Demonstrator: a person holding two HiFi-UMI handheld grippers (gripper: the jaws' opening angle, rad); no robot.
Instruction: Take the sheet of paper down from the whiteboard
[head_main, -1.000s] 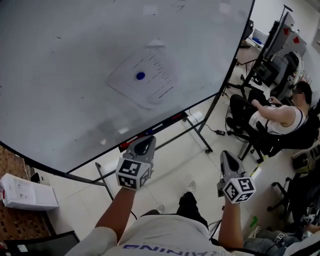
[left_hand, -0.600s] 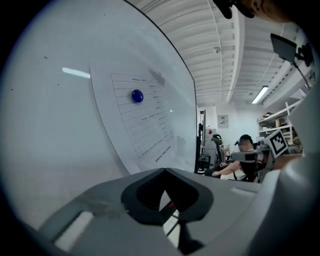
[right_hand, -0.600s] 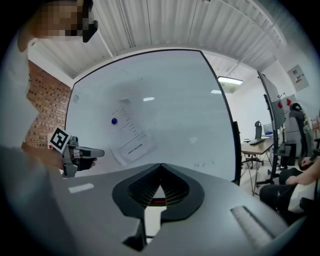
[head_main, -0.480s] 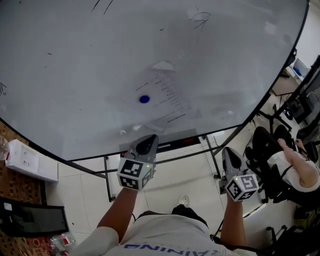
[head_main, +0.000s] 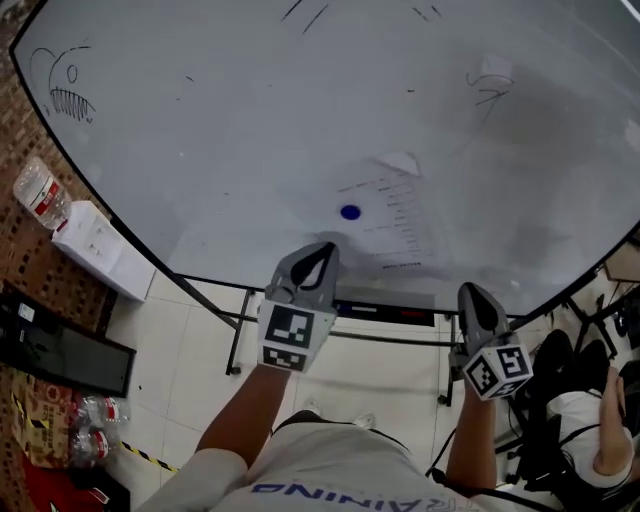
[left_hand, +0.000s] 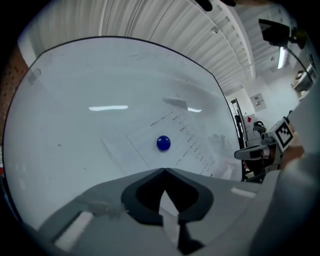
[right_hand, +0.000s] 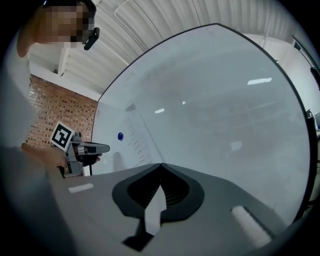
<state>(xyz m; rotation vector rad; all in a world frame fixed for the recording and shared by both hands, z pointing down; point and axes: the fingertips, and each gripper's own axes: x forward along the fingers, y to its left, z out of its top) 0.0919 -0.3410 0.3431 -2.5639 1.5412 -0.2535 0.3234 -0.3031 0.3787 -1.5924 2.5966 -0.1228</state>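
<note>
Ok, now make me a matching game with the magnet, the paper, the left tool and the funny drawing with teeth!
Things:
1. magnet
2. sheet of paper
3. left tool
4. toothy doodle

What fits:
A. shut, with nothing in it
B. round and blue
C. drawn in the top left corner of the whiteboard
D. white with printed lines, pinned up on the whiteboard

Right pairs: 1-B, 2-D, 3-A, 4-C.

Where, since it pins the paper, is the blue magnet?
Head view: the blue magnet sits on the sheet of paper, just above the left tool.
</note>
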